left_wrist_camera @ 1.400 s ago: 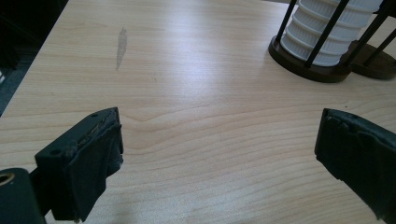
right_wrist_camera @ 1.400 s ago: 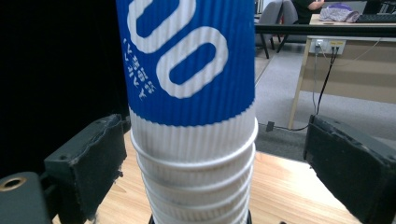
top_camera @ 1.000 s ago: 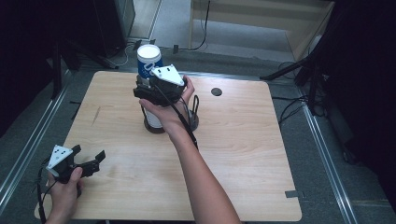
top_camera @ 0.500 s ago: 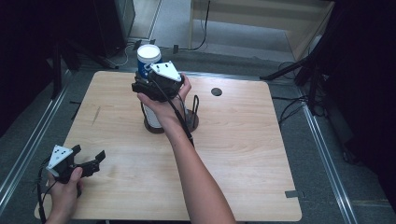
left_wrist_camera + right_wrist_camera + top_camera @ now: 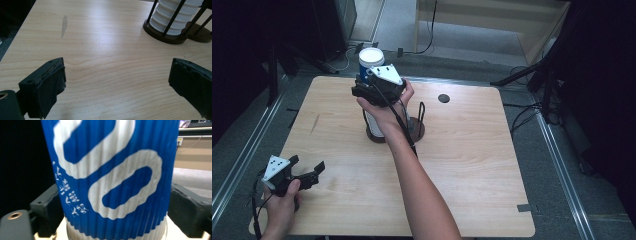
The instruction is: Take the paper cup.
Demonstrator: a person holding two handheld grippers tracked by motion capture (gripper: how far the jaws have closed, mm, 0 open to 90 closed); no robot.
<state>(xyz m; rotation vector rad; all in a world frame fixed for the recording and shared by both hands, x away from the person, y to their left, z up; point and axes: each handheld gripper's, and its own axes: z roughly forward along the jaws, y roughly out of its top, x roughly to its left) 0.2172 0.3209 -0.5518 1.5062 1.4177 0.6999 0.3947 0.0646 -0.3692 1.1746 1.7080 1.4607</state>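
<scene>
A blue and white ribbed paper cup (image 5: 371, 59) (image 5: 112, 170) tops a stack of white ribbed cups (image 5: 374, 122) (image 5: 172, 20). The stack stands in a dark wire holder (image 5: 420, 114) (image 5: 162, 37) at the table's far middle. My right gripper (image 5: 363, 84) (image 5: 112, 212) reaches in from the right. Its jaws have just been closing with the blue cup between them, and both pads now lie against the cup's sides. My left gripper (image 5: 314, 172) (image 5: 117, 82) hovers low over the near left corner, open, with bare wood between its pads.
The wooden table (image 5: 472, 165) has a round black hole (image 5: 443, 98) right of the holder and a dark streak (image 5: 315, 123) (image 5: 64, 25) at its left. Metal rails run along both sides on the floor. A light wooden shelf (image 5: 492, 25) stands behind.
The right gripper has edged slightly up and left in the high view, settling around the blue cup. The left gripper has kept still.
</scene>
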